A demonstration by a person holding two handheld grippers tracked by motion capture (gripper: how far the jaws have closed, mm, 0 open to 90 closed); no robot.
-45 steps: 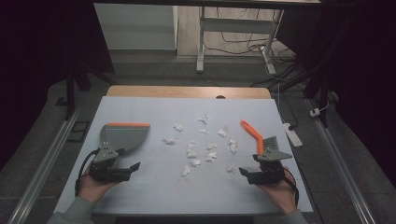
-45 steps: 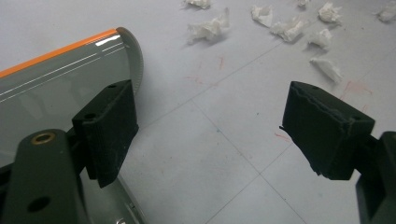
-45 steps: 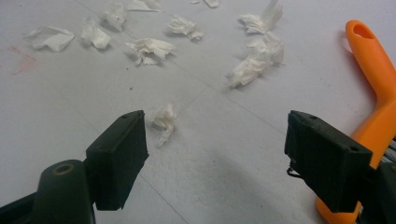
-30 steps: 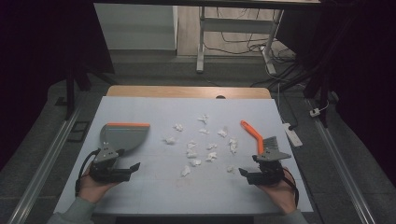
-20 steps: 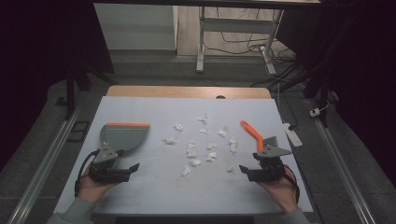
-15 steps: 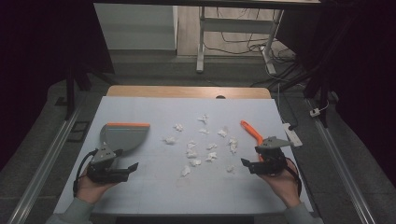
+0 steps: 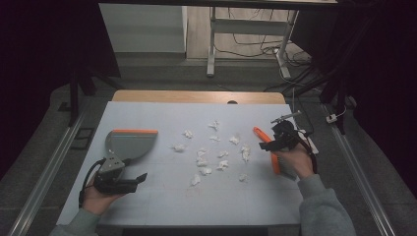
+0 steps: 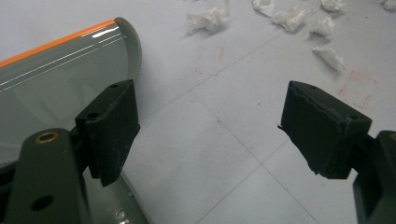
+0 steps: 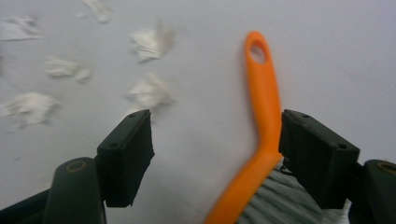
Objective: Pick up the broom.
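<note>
Right gripper (image 7: pixel 275 142) sits at right-centre of the high view, over the orange-handled hand brush w/ grey bristles (image 7: pixel 268 147). In the right gripper view its two black jaws stand spread wide, having just been closing a little; the brush handle (image 9: pixel 261 102) runs up from the lower middle to upper centre of that frame, bending just inside the right-hand jaw. Pads aren't pressing on it. Can't tell if the right jaw touches the handle. Grey bristles show at bottom right, between the jaws.

Left gripper (image 7: pixel 129 181) is at lower left of the high view, held in the person's left hand (image 7: pixel 96 196), jaws spread, nothing between them. Grey plastic dustpan w/ orange front edge (image 7: pixel 129 143) lies just above it in that frame, on the white table top (image 7: pixel 162 115). In the left gripper view the dustpan (image 8: pixel 51 74) is at the left, behind and beside the left-hand jaw; bare table between the jaws.

Crumpled white paper scraps (image 7: pixel 211 152) lie scattered across the table's middle, between dustpan and brush, well apart from the left gripper. Some show at the top of the left gripper view (image 8: pixel 289 18) and at upper left of the right gripper view (image 9: pixel 149 42). The nearest scrap sits just above the left-hand jaw there.
</note>
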